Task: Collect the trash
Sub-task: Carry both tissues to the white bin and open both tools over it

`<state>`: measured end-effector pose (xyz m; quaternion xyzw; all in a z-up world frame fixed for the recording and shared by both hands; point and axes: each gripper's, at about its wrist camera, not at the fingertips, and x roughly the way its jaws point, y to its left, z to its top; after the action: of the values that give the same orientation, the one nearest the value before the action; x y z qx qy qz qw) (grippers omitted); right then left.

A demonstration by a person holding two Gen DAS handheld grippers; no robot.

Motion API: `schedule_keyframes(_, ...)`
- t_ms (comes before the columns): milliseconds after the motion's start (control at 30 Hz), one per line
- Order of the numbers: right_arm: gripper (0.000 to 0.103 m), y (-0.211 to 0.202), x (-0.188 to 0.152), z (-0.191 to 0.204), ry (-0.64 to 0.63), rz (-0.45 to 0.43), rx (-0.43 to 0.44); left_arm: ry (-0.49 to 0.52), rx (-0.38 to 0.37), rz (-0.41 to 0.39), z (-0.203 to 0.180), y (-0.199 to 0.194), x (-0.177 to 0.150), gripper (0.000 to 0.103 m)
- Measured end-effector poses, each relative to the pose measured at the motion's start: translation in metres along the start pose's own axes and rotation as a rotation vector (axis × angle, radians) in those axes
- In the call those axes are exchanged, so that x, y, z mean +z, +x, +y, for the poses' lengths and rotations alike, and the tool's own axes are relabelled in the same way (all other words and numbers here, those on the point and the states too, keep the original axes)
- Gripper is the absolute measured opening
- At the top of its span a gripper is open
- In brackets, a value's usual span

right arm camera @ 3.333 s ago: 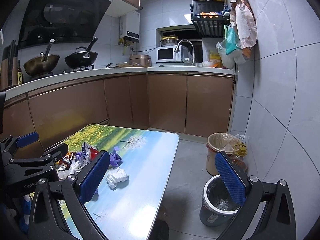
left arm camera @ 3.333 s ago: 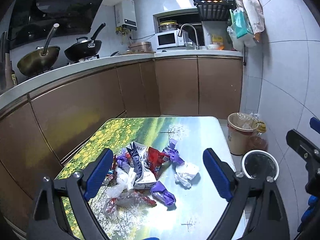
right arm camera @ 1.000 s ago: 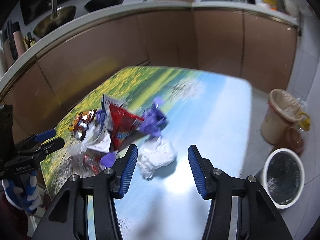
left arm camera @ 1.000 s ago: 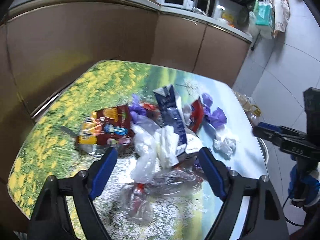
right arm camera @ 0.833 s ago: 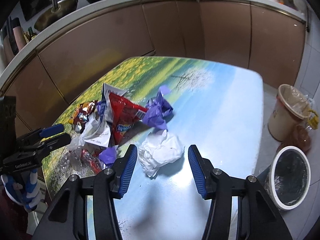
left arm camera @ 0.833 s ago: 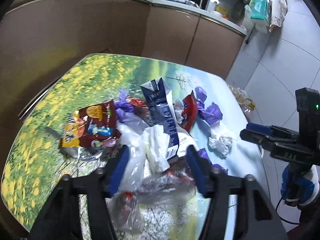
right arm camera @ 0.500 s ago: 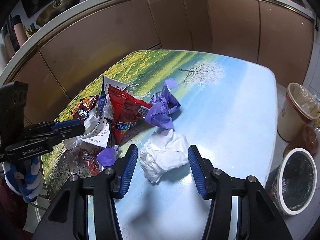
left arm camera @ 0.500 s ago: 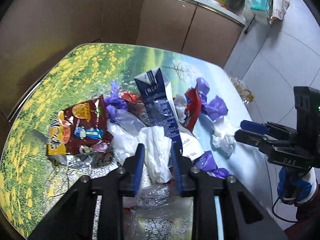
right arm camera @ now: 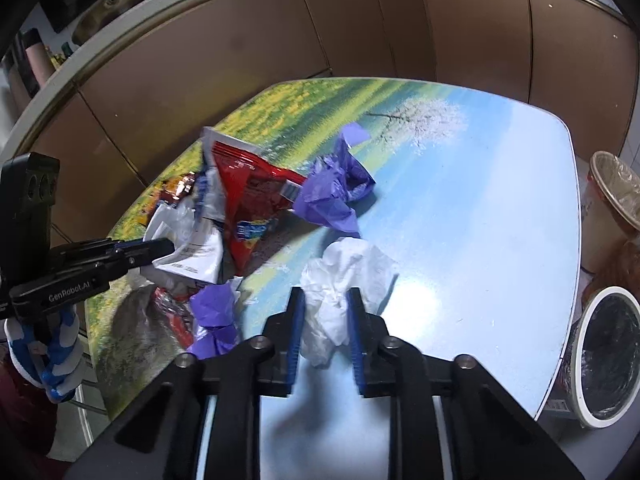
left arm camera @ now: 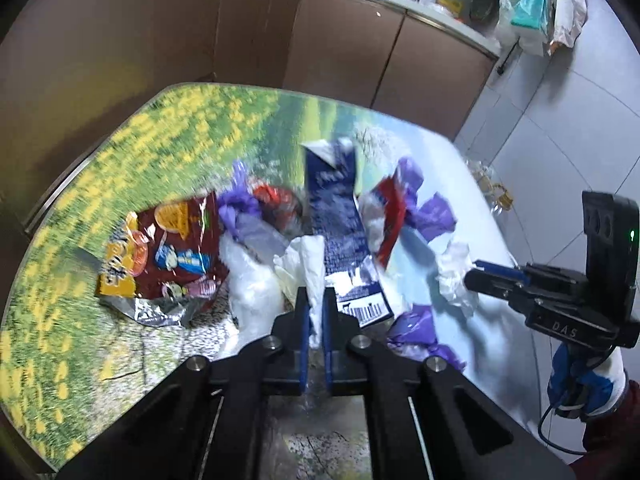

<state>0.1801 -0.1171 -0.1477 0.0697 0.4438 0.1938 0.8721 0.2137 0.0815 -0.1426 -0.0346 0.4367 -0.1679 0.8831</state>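
Below, at 4 o'clock in the right wrist view, a white-rimmed bin (right arm camera: 607,350) with a black liner stood on the floor; contents not discernible. A tan lined bin (right arm camera: 612,196) stood behind it. Left gripper (left arm camera: 315,320) pinched a white tissue strip (left arm camera: 310,264); right gripper (right arm camera: 325,332) clamped a crumpled tissue (right arm camera: 344,280). Litter pile centred on the landscape-print table (right arm camera: 480,200), brown cabinets (left arm camera: 240,32) behind.
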Motion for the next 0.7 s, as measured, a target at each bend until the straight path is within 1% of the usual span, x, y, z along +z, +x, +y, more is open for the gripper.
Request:
schedule_keyframes(67,0.017,-0.011,-0.003,0.001,-0.007,-0.025,0.020,0.001,0.007,-0.025,-0.004,-0.013,0.003,0.005)
schedule_keyframes(167,0.016,-0.031,-0.007,0.001,-0.005,-0.070,0.052,0.017,-0.006,-0.058,-0.019,-0.029,0.010,0.005)
schedule_keyframes(267,0.016,-0.054,-0.012,-0.007,0.011,-0.123,0.071,0.046,-0.041,-0.066,-0.046,-0.034,0.018,0.005)
schedule_keyframes(367,0.016,-0.081,-0.018,-0.021,0.042,-0.185,0.061,0.123,-0.095,-0.068,-0.095,-0.027,0.031,0.005)
schedule_keyframes(433,0.016,-0.102,-0.024,-0.042,0.077,-0.228,0.031,0.179,-0.133,-0.063,-0.130,-0.017,0.038,0.005)
schedule_keyframes(533,0.016,-0.132,-0.037,-0.086,0.147,-0.281,-0.058,0.264,-0.208,-0.036,-0.190,0.007,0.050,0.005)
schedule_keyframes(667,0.016,-0.165,-0.062,-0.155,0.273,-0.314,-0.223,0.346,-0.316,0.043,-0.277,0.058,0.061,0.005)
schedule_keyframes(700,0.016,-0.169,-0.068,-0.171,0.305,-0.312,-0.257,0.363,-0.330,0.057,-0.296,0.069,0.061,0.005)
